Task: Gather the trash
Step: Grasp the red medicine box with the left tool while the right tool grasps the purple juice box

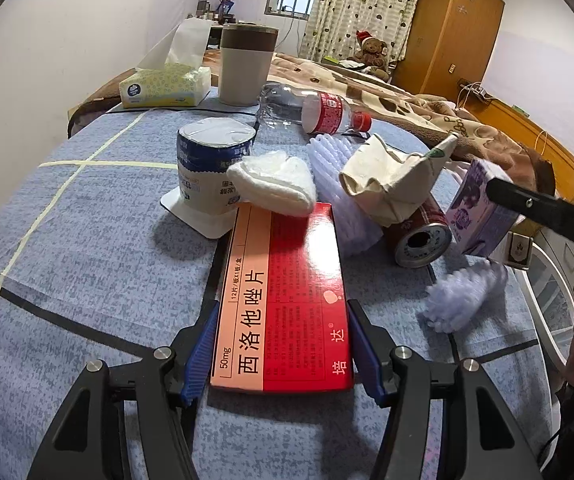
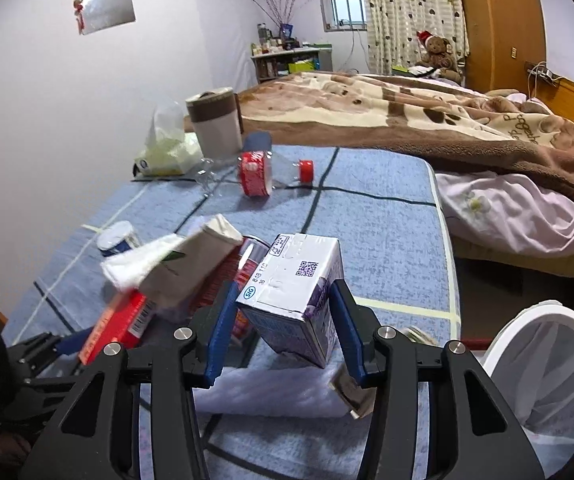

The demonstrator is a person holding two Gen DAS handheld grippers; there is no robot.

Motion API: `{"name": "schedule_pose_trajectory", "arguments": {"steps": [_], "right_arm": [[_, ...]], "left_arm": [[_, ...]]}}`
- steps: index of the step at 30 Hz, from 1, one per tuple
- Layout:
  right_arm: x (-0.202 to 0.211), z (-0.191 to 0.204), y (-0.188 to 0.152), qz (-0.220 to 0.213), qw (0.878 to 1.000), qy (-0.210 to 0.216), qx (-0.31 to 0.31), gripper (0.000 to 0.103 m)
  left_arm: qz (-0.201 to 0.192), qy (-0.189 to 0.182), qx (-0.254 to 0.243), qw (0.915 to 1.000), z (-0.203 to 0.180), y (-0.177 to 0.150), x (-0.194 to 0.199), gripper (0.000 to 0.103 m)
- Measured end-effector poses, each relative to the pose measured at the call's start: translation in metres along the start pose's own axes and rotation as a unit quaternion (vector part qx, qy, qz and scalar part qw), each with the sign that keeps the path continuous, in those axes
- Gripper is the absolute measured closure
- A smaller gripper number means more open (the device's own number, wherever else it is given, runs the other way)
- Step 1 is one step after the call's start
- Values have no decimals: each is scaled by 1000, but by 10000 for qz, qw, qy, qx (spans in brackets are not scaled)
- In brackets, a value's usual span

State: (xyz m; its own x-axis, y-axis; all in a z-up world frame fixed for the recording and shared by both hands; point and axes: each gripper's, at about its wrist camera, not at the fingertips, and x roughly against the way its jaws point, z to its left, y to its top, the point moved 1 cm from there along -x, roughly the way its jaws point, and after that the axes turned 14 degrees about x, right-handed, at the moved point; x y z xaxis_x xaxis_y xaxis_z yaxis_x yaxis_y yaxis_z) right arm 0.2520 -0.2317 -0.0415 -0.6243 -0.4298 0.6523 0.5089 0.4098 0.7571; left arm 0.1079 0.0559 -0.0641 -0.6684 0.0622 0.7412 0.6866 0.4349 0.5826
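glossy card medicine box; clear plastic bottle; matt woven tablecloth

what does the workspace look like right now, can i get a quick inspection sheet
surface: blue patterned cloth with tape lines, beside a bed.
job's things: red medicine box, purple drink carton, crushed paper carton, can, plastic bottle, white wad, all on the cloth or held.
clutter: tissue pack, lidded cup, wrapped paper roll.
grippers: left gripper clamps the medicine box; right gripper grips the purple drink carton.
cables: charger leads at the headboard.
surroundings: white mesh bin at right, wardrobe, teddy bear.
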Motion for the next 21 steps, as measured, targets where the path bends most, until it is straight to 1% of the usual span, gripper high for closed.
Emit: {"name": "schedule_pose_trajectory", "arguments": {"steps": [8,15,21], "right_arm": [[26,1,-3,-261,9995,160,-42,55],[51,1,-8,-486,9987,146,-80,55],[63,-3,-15,-571,9983,89,-118,55]], "left_arm": [[-155,-18,-92,9998,-8,-5,21,42],[-363,-89,-217,9991,-21,-11,50,42],[-448,-205,-387,9980,-38,-19,67,42]]}}
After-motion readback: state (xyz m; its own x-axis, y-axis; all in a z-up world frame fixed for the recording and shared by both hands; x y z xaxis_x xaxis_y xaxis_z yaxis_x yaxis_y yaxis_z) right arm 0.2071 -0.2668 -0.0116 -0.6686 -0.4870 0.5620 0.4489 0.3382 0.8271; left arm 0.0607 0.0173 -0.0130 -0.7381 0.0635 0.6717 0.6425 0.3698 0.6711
